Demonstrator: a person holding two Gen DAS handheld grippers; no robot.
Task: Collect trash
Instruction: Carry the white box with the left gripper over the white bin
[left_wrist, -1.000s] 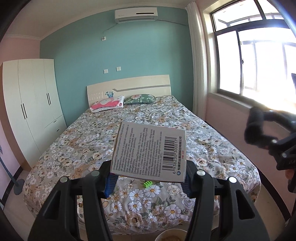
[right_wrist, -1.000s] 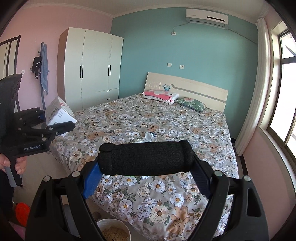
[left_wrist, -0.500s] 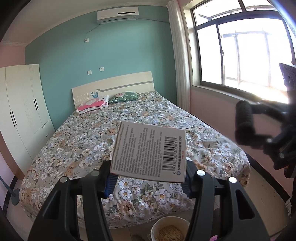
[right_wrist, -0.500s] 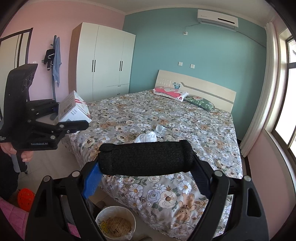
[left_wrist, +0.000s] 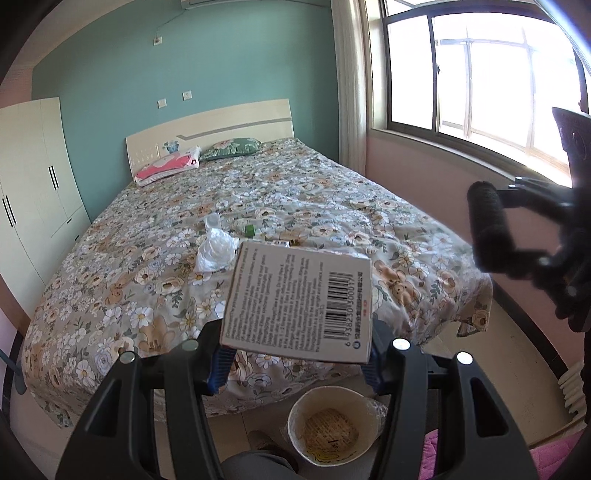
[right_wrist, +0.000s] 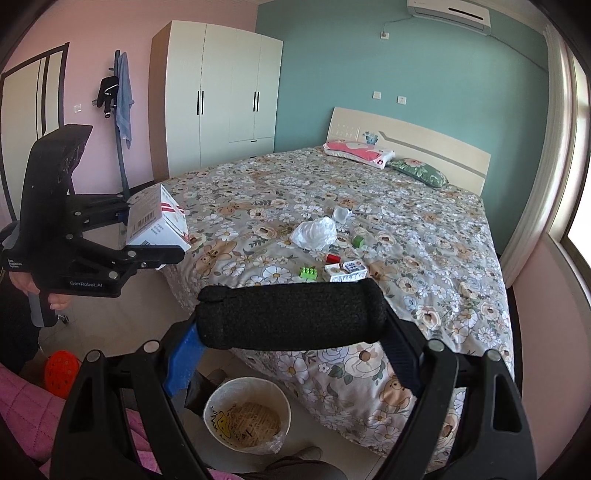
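I read the left gripper (left_wrist: 295, 363) as clamped on a white carton box (left_wrist: 301, 304), barcode face toward its camera. In the right wrist view the same box (right_wrist: 157, 223) sits pinched between the left gripper's (right_wrist: 147, 230) jaws, off the foot corner of the bed (right_wrist: 424, 221).

The right gripper (right_wrist: 291, 345) has its jaws closed on a black foam cylinder (right_wrist: 291, 314), held crosswise; the left wrist view shows that cylinder (left_wrist: 489, 225) end-on, beyond the foot of the bed (left_wrist: 147, 258) on the window side.

A cream bin (right_wrist: 247, 417) stands on the floor just past the foot of the bed, with printed paper lying in it. It sits below both grippers and appears directly under the box in the left view (left_wrist: 334, 422).

On the bed, near its foot, I note:
- crumpled clear plastic (right_wrist: 314, 232)
- small clear cup (right_wrist: 341, 214) just beyond the plastic
- green block (right_wrist: 308, 273), red piece (right_wrist: 333, 257), small printed carton (right_wrist: 345, 271), all clustered nearer the foot than the plastic
- green cube (right_wrist: 357, 242) beside the plastic
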